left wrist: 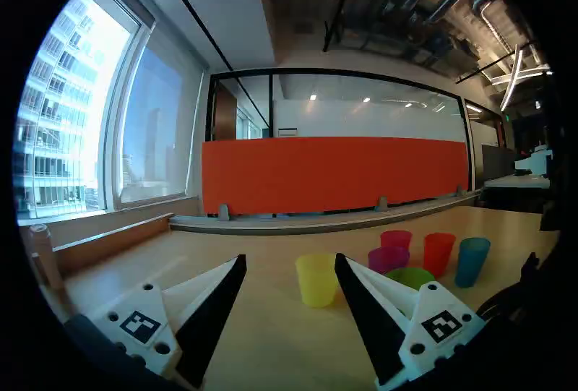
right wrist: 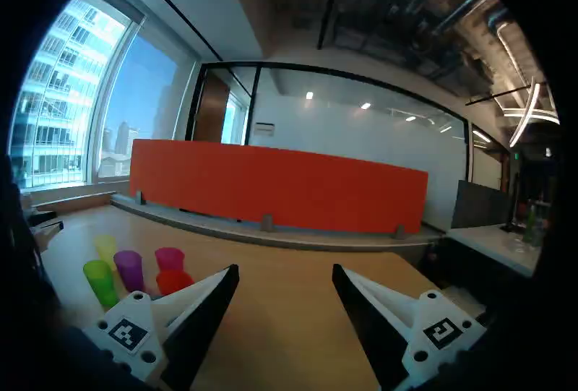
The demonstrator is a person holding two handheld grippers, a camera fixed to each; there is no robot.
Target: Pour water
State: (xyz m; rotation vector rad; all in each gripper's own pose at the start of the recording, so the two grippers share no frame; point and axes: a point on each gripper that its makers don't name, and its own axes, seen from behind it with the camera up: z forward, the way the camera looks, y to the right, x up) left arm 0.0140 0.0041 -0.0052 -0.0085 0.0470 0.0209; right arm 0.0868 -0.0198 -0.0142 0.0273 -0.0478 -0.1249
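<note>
Big window (left wrist: pixel 87 123) far off to the left of my jaws, towers outside. Orange panel (left wrist: pixel 332 174) straight ahead along the back edge of the wood surface (left wrist: pixel 282 333), glass wall (left wrist: pixel 361 105) behind it.

Left gripper (left wrist: pixel 290 256): jaws wide, only bare surface between them. Right gripper (right wrist: pixel 285 268): jaws wide too, holding nothing.

Cups stand upright in a cluster. In the left gripper view the yellow cup (left wrist: pixel 316 280) sits just ahead, in the gap near the right jaw. Purple cup (left wrist: pixel 388 257), pink cup (left wrist: pixel 396 238), red cup (left wrist: pixel 438 250) and teal cup (left wrist: pixel 472 259) are ahead-right. Green cup (left wrist: pixel 410 277) is half hidden behind the right jaw.

In the right gripper view the cluster is ahead-left of the jaws, and the left jaw cuts off the lower part of the red cup. Can't tell what's in the cups. Dark shape (right wrist: pixel 25 261) at the far left edge there, too blurred to name.
</note>
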